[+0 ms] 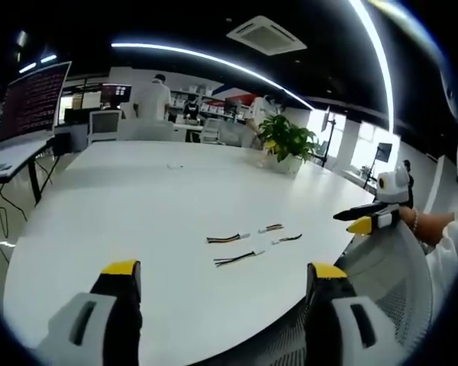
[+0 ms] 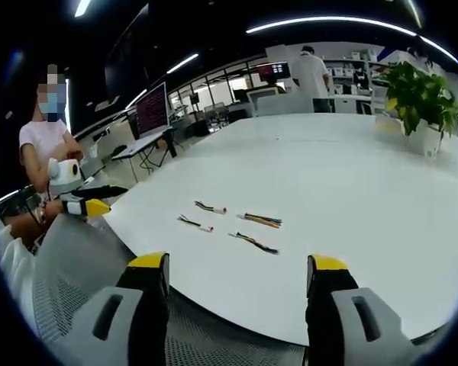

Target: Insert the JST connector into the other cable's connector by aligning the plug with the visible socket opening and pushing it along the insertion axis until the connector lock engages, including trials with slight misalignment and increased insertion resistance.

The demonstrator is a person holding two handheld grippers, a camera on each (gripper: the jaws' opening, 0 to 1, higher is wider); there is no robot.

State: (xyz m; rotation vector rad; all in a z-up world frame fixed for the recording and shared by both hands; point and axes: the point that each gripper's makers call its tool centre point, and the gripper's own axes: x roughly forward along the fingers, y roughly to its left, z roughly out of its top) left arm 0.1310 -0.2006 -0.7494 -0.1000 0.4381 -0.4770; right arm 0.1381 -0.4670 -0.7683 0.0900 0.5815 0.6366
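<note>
Nothing has been picked up, so the step in hand is the reach and grasp that precedes any alignment. In the left gripper view, the left hand-held gripper (image 1: 225, 276) hangs over the near edge of the white surface (image 1: 137, 206), jaws spread wide and empty. Going left to right across that surface lie four short cable pieces: a multicoloured cable (image 1: 227, 239), a dark cable (image 1: 238, 258) just nearer the camera, a short reddish cable (image 1: 271, 227), and a small dark cable (image 1: 286, 239) furthest right. They sit near each other but apart, none mated. At the right edge of that view the right hand-held gripper (image 1: 359, 221) appears, held off the surface beside a mesh chair back (image 1: 389, 267); in its own view its jaws are likewise wide apart with nothing between them.

Which ends carry the plug and which the socket is too small to tell, so I judge the next move calls for closing in, each gripper taking one cable just behind its connector, leaving the mating faces exposed.
</note>
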